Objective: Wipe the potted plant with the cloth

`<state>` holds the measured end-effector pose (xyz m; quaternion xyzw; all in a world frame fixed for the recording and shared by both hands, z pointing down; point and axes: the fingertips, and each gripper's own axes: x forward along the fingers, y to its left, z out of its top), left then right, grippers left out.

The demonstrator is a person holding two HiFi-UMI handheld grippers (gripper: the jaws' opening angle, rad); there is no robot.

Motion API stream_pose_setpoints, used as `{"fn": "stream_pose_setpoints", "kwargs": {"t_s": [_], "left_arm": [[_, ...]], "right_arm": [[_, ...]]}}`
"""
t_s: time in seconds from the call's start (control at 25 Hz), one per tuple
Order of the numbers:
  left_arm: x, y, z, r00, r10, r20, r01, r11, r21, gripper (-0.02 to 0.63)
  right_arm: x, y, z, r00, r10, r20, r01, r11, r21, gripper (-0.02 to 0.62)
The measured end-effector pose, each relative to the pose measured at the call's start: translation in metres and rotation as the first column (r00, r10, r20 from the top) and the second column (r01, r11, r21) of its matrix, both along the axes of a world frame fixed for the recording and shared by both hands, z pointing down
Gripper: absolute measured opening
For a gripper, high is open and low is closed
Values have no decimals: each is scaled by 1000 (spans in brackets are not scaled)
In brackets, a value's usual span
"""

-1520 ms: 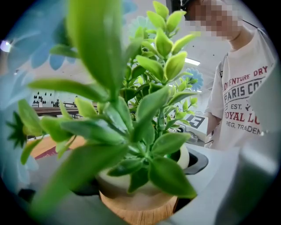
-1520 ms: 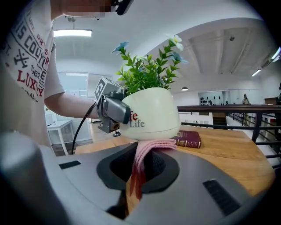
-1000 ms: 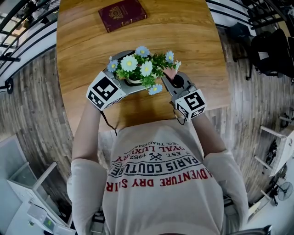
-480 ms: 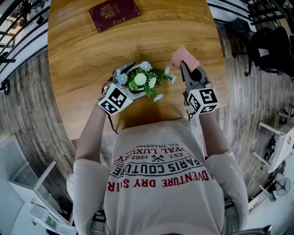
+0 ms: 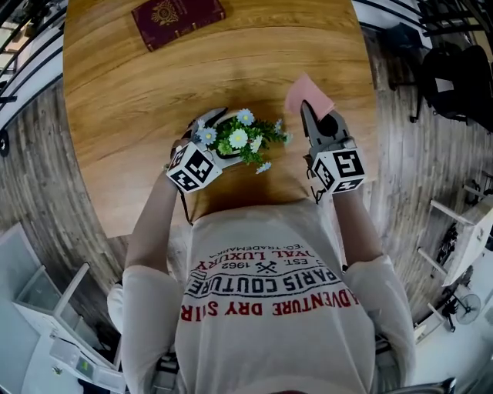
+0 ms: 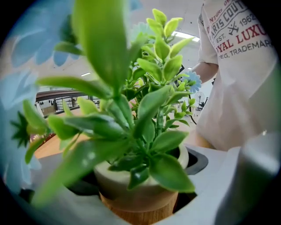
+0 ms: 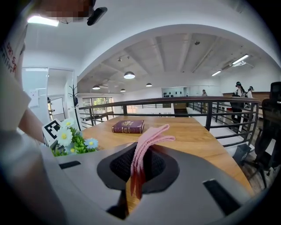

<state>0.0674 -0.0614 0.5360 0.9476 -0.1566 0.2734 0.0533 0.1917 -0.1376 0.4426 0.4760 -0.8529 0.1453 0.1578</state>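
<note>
The potted plant (image 5: pixel 240 138) has green leaves, pale blue and white daisy flowers and a cream pot with a wooden base (image 6: pixel 140 193). My left gripper (image 5: pixel 208 138) is shut on that pot and holds it near the table's front edge. To the plant's right, my right gripper (image 5: pixel 308 115) is shut on a folded pink cloth (image 5: pixel 308 95), which stands up between the jaws (image 7: pixel 145 151). The cloth is apart from the plant, a short way to its right. In the right gripper view the plant's flowers (image 7: pixel 72 139) show at the left.
A dark red book (image 5: pixel 177 17) lies at the far side of the round wooden table (image 5: pixel 131 108), also seen in the right gripper view as the book (image 7: pixel 128 126). Black railings (image 7: pixel 206 107) ring the table. The person's torso is close to the table's front edge.
The right gripper drew the pink cloth away from the plant's right side and up to the right. The left gripper with the pot shifted slightly toward the table's centre.
</note>
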Motion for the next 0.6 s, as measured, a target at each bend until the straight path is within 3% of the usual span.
{"fn": "stream_pose_setpoints", "kwargs": {"t_s": [0.32, 0.6], "left_arm": [[-3, -8, 14, 1000, -3, -11, 2, 1000, -16, 528], [-7, -8, 15, 998, -31, -45, 30, 999, -29, 529]], "right_arm": [[-3, -2, 10, 999, -2, 39, 4, 999, -51, 37], [-15, 0, 4, 1000, -11, 22, 12, 1000, -13, 37]]}}
